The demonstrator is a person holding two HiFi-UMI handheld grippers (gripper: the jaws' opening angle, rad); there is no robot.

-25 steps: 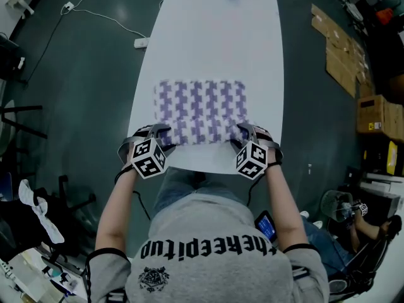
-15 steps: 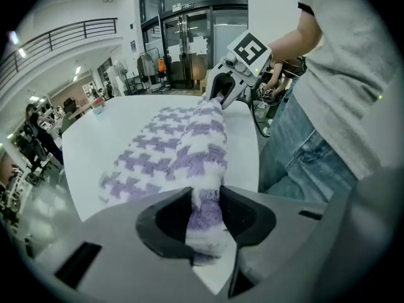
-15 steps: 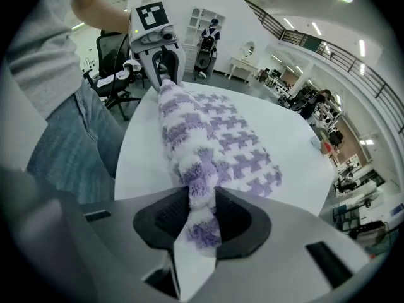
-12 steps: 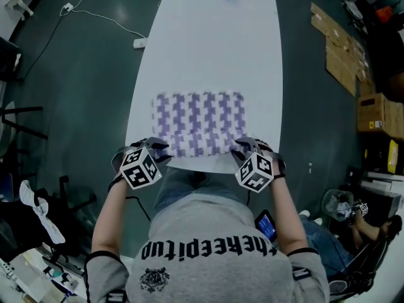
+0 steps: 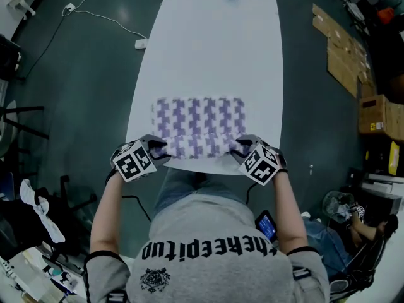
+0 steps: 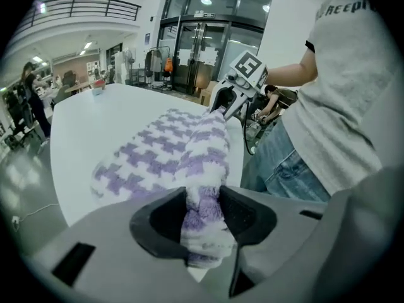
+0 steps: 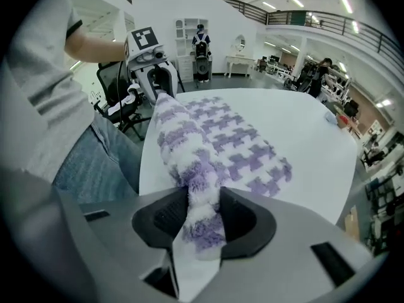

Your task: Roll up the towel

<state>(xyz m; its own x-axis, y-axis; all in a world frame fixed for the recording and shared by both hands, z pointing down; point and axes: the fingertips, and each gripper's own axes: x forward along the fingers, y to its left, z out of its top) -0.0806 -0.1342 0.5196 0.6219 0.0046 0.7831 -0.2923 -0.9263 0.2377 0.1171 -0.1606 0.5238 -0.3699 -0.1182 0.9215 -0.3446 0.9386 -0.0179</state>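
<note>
- While the left gripper (image 5: 158, 149) sits at the lower left of the towel (image 5: 199, 122) in the head view, its marker cube is now further left and tipped outward compared with a second ago.
- Seen in the left gripper view, the left gripper (image 6: 202, 210) has jaws that have just drawn in from wide apart, and they now clamp a bunched fold of the purple-and-white towel (image 6: 164, 156).
- Across the middle, the towel lies on the white table (image 5: 214, 43), near its front end. A second ago its near edge lay flat; now that edge is lifted off the surface into a thick ridge between the two grippers.
- Its far edge has slid lower in the frame, so the patterned patch looks shorter.
- At the lower right of the towel, the right gripper (image 5: 243, 147) has also risen and rolled outward.
- Its own view shows the right gripper (image 7: 202, 216) with jaws likewise just drawn in and pinched on the towel (image 7: 240, 144), a corner hanging below them.
</note>
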